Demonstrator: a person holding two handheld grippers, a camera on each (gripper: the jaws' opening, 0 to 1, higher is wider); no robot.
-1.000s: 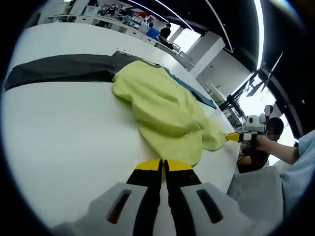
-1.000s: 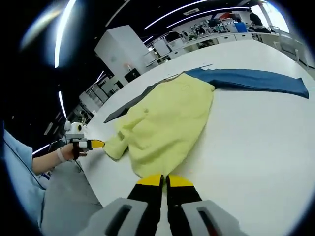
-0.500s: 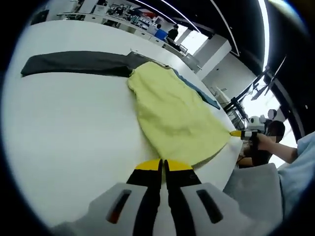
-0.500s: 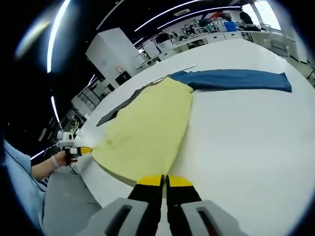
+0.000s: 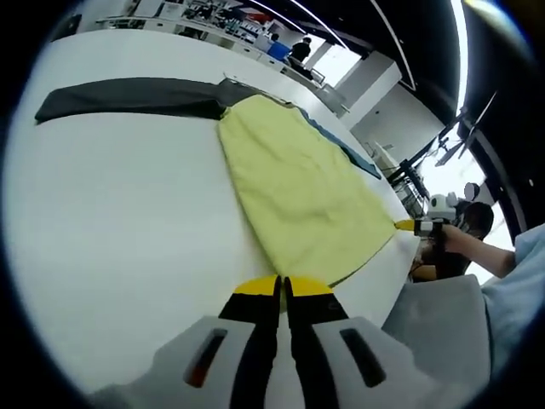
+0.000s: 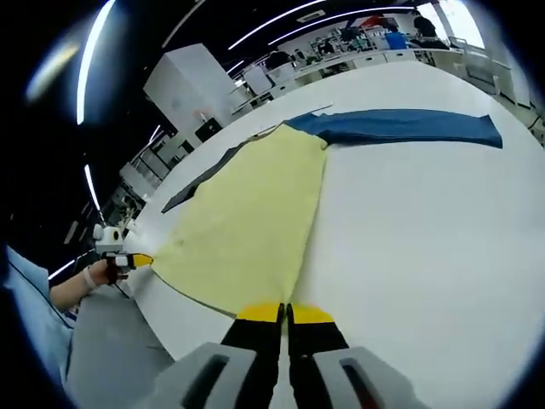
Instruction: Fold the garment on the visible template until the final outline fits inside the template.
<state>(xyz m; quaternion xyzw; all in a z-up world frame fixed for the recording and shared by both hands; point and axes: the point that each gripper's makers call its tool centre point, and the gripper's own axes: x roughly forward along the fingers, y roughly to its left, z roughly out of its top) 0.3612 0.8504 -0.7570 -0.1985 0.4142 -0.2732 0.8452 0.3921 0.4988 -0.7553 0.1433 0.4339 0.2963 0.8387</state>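
Left gripper view: the left claw has its yellow-tipped jaws pressed together on the near edge of the yellow garment, which lies spread flat on the white surface. A dark grey cloth strip lies at the far left, touching the garment's far end, and a blue cloth strip runs along the garment's far right side. At the right, the right claw pinches the garment's right corner, held by a person's hand. Right gripper view: the right claw is closed on the near edge of the garment. The blue strip extends to the far right; the grey strip lies far left. At the left, the left claw grips the garment's left corner at the surface edge.
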